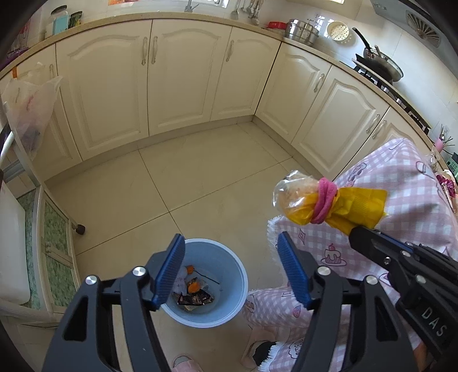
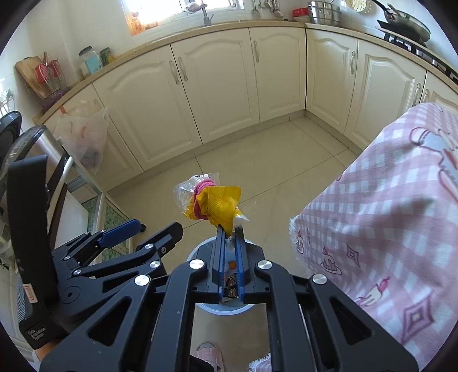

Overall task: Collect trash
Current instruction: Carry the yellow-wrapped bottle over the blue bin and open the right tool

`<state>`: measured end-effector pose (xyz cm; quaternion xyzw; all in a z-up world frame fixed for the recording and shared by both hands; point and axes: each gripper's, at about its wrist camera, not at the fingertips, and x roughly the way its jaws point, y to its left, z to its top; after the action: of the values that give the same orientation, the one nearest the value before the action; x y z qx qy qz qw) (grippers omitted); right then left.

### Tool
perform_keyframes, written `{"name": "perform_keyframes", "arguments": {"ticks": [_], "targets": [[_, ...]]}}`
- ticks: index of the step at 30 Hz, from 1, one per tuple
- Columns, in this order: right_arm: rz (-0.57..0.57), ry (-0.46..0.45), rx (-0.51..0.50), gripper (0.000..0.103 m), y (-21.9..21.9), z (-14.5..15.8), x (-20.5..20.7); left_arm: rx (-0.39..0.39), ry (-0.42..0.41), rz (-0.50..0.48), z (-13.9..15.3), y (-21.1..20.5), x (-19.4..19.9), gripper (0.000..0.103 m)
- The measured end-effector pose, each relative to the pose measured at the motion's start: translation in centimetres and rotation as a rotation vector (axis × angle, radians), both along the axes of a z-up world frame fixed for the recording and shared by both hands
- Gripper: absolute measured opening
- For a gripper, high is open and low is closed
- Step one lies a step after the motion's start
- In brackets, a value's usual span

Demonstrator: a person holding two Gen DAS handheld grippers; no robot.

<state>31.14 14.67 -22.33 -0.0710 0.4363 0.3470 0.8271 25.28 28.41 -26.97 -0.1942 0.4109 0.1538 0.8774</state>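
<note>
My right claw (image 2: 230,229) is clamped nearly closed on a crumpled yellow wrapper bundled with a pink band and clear plastic (image 2: 211,204), which I hold above the round light-blue plastic bin (image 1: 229,266) on the tiled floor. My left claw (image 1: 232,251) gapes wide and empty over that bin, where dark wrappers and orange scraps (image 1: 194,294) lie.

Cream cabinet doors (image 2: 226,83) with arched panels and metal handles are lining two walls and meeting in a corner, under a beige counter (image 2: 200,30). Large pale floor tiles (image 1: 200,183) are catching soft daylight. A window (image 2: 177,7) above the tap (image 2: 206,15) is glowing brightly. A pink checked cloth (image 2: 400,229) with cake drawings is draping over furniture on the right.
</note>
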Motion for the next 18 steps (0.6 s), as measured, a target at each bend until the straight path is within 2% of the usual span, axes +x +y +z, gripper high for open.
{"name": "perform_keyframes", "arguments": {"ticks": [9, 16, 18], "targets": [[0.008, 0.032, -0.029, 0.006, 1.2, -1.9, 0.5, -0.033, 0.012, 0.044, -1.1, 1.5, -0.6, 0.066], [0.011, 0.046, -0.027, 0.006, 2.6, -2.3, 0.8, -0.033, -0.012, 0.074, -0.2, 2.5, -0.9, 0.066], [0.017, 0.043, -0.024, 0.01, 3.0, -2.3, 0.9, -0.032, -0.018, 0.087, 0.1, 2.6, -0.9, 0.066]]}}
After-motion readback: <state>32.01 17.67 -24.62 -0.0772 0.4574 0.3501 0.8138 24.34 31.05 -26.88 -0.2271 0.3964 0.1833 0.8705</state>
